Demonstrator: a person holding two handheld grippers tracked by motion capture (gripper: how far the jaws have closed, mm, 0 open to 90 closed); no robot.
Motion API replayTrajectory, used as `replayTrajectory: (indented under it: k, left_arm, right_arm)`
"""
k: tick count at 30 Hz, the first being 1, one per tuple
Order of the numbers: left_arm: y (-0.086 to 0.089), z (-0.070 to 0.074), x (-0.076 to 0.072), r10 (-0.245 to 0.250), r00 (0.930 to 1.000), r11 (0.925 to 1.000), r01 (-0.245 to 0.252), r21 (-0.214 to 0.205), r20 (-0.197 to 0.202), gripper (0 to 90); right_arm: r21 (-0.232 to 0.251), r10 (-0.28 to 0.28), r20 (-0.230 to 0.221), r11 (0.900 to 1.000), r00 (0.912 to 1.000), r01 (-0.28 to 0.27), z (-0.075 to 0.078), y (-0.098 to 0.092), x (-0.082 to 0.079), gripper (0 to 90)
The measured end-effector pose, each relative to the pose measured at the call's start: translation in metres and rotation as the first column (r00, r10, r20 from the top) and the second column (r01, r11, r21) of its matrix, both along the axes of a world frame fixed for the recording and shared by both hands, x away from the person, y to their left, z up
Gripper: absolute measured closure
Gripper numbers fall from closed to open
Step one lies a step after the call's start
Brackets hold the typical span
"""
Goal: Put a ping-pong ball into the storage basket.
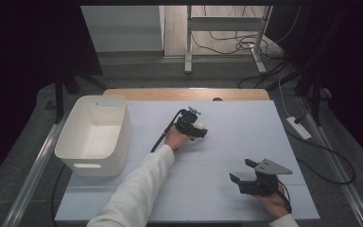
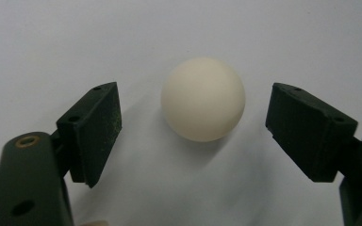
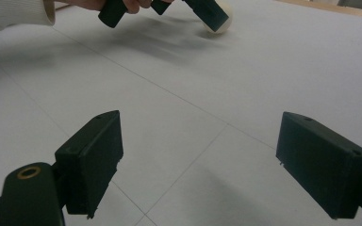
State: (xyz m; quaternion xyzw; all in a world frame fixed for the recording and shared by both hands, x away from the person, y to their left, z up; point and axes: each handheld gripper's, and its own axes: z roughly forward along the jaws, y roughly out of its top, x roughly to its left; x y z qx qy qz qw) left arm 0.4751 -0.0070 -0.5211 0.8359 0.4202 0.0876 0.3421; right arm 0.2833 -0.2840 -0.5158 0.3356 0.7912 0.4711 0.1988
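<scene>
Lying between left claw (image 2: 195, 125) pads, untouched: ball (image 2: 203, 99)

The high view is dim and grainy, its left and right edges sunk in near-black while the table (image 1: 227, 142) takes pale, even light from above. In the left gripper view the ball (image 2: 202, 99) is sharp and casts a soft shadow nearward. The near black fingers (image 3: 92, 160) in the right gripper view are slightly blurred.

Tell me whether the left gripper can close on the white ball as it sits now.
Probably yes. The ball lies on the table between the open jaws of the left gripper, with a gap each side and nothing in between.
</scene>
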Motion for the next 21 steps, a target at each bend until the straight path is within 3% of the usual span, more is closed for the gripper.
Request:
replayTrajectory:
  k: [5, 13, 21]
  left_arm:
    - [-0.0031, -0.0004, 0.0006, -0.02, 0.9998, 0.9998, 0.02, -0.01, 0.0, 30.4]
    - [-0.0036, -0.0018, 0.0013, -0.007, 0.9999, 0.9999, 0.007, -0.013, -0.013, 48.7]
    - [-0.0032, -0.0003, 0.001, -0.005, 0.9999, 1.0, 0.004, -0.008, -0.012, 50.4]
  right_arm:
    - [0.001, -0.002, 0.0, 1.0, 1.0, 0.002, -0.0002, -0.0003, 0.0, 15.5]
    - [0.0, 0.0, 0.001, 1.0, 1.0, 0.0, -0.0001, -0.0002, 0.0, 15.5]
    - [-0.001, -0.001, 0.0, 1.0, 1.0, 0.001, 0.0001, -0.0005, 0.0002, 15.5]
